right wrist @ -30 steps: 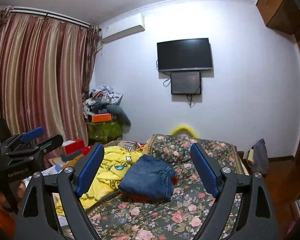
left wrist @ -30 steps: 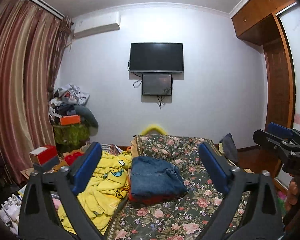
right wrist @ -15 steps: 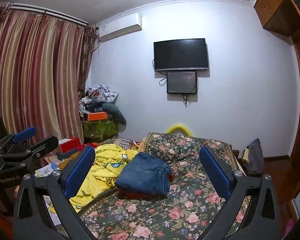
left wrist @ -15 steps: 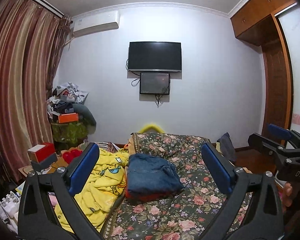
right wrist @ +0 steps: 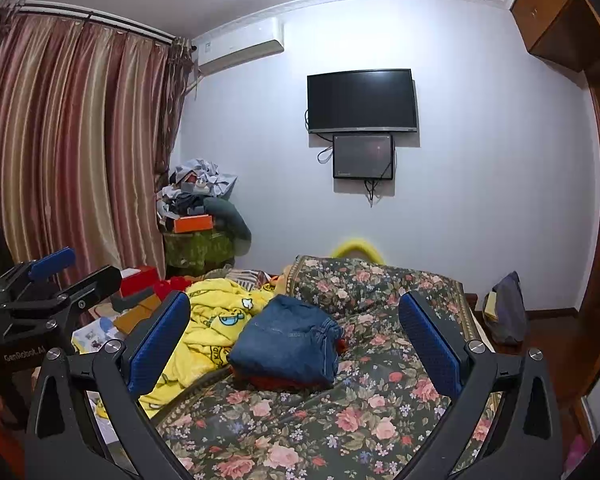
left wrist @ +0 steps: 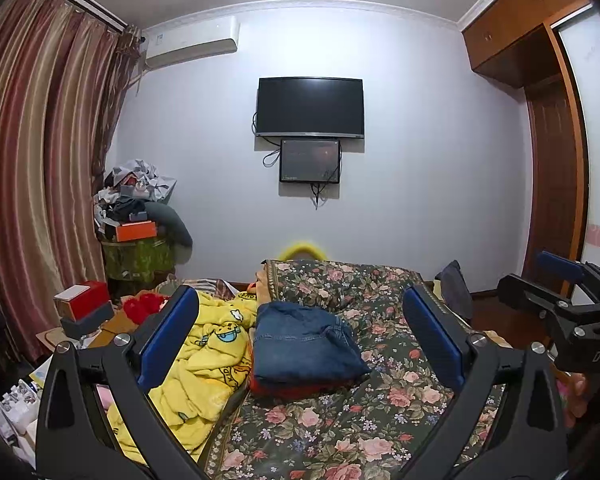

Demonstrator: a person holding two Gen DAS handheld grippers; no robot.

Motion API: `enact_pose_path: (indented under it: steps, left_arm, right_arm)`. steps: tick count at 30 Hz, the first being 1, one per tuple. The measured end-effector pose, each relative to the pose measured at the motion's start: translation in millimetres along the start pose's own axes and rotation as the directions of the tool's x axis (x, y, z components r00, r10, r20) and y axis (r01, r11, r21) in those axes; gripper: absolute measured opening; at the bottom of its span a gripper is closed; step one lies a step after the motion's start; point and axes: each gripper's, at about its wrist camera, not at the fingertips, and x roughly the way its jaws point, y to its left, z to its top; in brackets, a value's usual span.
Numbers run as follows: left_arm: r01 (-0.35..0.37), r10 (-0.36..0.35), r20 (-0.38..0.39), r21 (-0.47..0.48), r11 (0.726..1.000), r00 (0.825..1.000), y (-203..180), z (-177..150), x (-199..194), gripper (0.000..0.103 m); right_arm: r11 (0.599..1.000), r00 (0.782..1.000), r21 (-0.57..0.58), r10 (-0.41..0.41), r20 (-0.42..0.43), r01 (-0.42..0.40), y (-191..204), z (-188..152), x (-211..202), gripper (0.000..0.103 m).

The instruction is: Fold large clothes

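- Denim first, from the left wrist view: a folded blue denim garment (left wrist: 306, 342) sits in a squarish bundle on the dark floral bedspread (left wrist: 364, 428), on top of a red folded cloth (left wrist: 288, 389) whose edge peeps out below it; it lies well ahead of the tongs, near the middle of the bed
- left gripper (left wrist: 300, 340) held above the near end of the bed with its blue-padded fingers (left wrist: 168, 336) spread wide and nothing between them; the right gripper (left wrist: 560, 300) shows at the right edge of this view, off the bed's side, too side-on here to tell how it stands
- a crumpled yellow cartoon-print fleece garment (left wrist: 204, 364) is heaped just beside the denim, spilling over the bed's left edge; I would judge it light, soft and floppy, likely to sag and slide, so best taken at a hem or shoulder corner with one tong at each end
- From the right wrist view: the right gripper (right wrist: 296, 340) also hangs wide open and empty over the floral bedspread (right wrist: 380, 412); the left gripper (right wrist: 44, 280) shows at the left edge
- the denim garment (right wrist: 288, 344) looks stiff and fairly heavy, holding its shape, so a pinch through the stacked layers at an edge should lift it without unfolding
- the yellow fleece (right wrist: 216, 320) lies touching the denim's left side, unfolded; to my eye it is the next piece to be spread out
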Motion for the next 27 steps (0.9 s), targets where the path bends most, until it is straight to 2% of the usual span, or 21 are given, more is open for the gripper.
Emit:
enact_pose_path:
  steps: [27]
  left_arm:
    - [0.019, -0.019, -0.036, -0.012, 1.0, 0.999, 5, -7, 12, 0.102]
  right_arm:
    - [1.0, 0.999, 0.016, 0.004, -0.036, -0.003, -8, -1, 3, 0.103]
